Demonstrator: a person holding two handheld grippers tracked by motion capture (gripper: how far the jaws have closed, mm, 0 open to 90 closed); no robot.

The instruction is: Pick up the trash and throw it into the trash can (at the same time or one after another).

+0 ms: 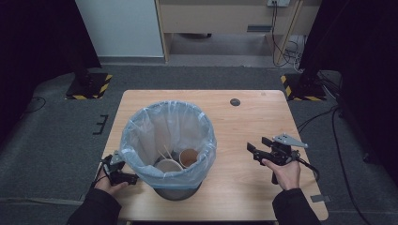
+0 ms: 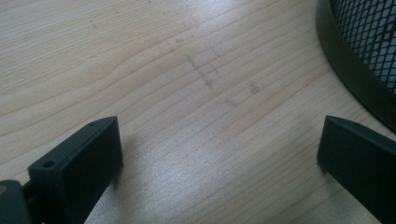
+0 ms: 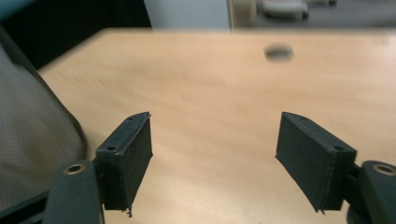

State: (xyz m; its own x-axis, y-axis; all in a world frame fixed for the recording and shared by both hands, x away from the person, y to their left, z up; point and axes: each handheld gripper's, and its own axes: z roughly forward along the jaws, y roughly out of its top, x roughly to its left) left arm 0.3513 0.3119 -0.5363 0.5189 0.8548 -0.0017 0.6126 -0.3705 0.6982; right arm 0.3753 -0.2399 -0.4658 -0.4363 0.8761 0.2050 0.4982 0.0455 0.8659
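Fingers [image 3: 130, 158] on my right gripper [image 1: 259, 146] are spread wide with nothing between them, bare desk [image 1: 244, 187] under them. Left gripper [image 1: 114, 169] fingers [image 2: 88, 158] are also apart and empty, hovering low over the wood just beside the bin's dark base ring.

The bin [image 1: 167, 145] is my landmark: mesh wastebasket with a pale blue liner bag [image 1: 141, 126], standing on the near-left part of the desk. Inside it sit a brown paper cup [image 1: 188, 157], a second whitish cup [image 1: 168, 165] and some thin wooden sticks [image 1: 165, 152]. Left gripper is touching-close to the bin's near-left side, right gripper is well apart from the bin on its right. A small dark grommet hole [image 1: 235, 101] lies beyond the bin, toward the far edge.

Looks to me like trash is already dropped in and no loose items remain around the bin. To finish clean I'd keep both sets of fingers clear of the liner so the bag doesn't snag or drag the bin, and park the right gripper low, away from the rim.
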